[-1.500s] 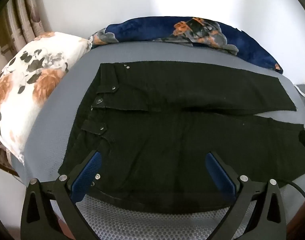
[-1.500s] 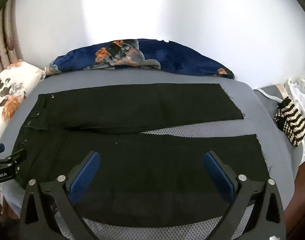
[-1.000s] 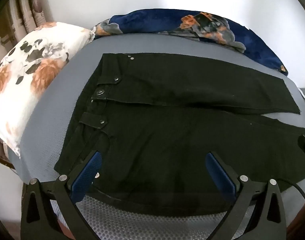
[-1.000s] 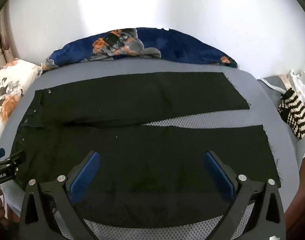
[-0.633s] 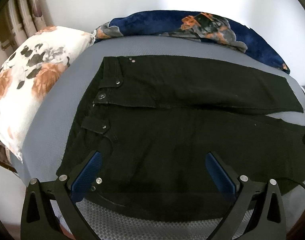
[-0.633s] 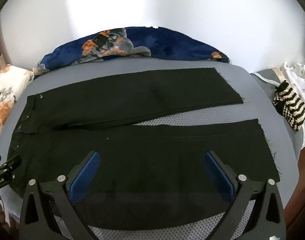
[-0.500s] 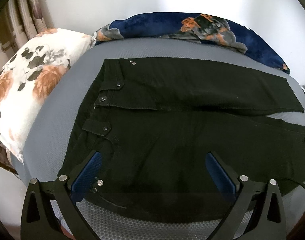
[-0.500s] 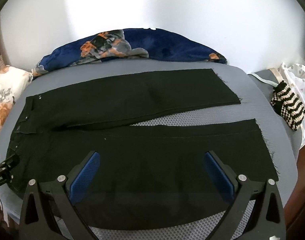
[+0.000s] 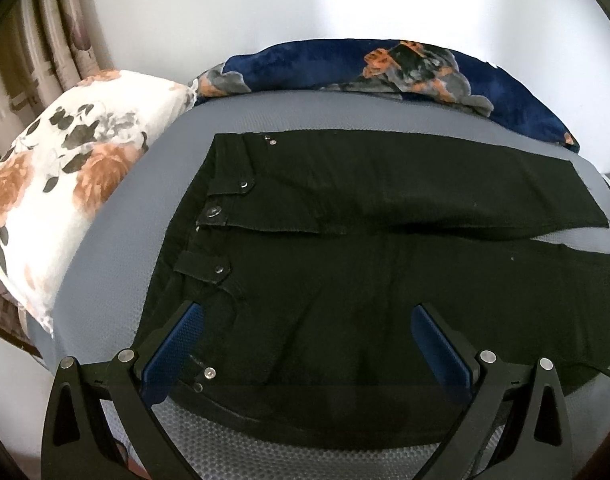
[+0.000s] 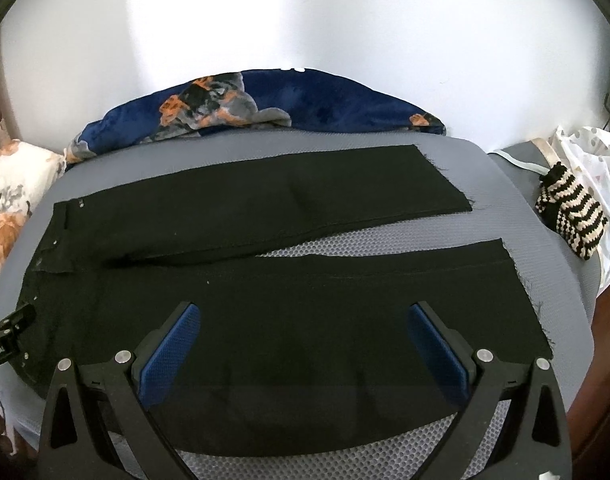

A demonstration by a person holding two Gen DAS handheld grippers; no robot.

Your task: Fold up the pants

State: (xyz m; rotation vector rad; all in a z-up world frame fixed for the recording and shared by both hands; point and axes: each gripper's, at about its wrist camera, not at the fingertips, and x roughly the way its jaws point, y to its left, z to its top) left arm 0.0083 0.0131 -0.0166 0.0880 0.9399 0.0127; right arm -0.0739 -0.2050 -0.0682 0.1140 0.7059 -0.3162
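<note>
Pants: my black pants (image 9: 345, 280) lie flat across the grey mesh-covered surface (image 9: 117, 248), filling the middle of both views; waistband with its metal snaps at the left, the two legs running to the right.
Legs: in my right wrist view the far leg (image 10: 265, 204) and the near leg (image 10: 345, 300) part toward the right, a wedge of grey mesh showing between them; frayed hems at the right.
My left gripper (image 9: 305, 340): jaws spread wide at the bottom of the frame, blue pads over the near waist area, nothing between them.
My right gripper (image 10: 305, 340): jaws likewise released and wide, over the near leg, grasping nothing.
Contact: whether my fingers touch the cloth, I cannot tell.
Floral pillow (image 9: 65, 184): left of the frame, beside the waistband.
Navy blanket (image 9: 385, 68): bunched along the top, behind the pants.
Striped knit item (image 10: 569, 216): right edge, well apart from the hems.
</note>
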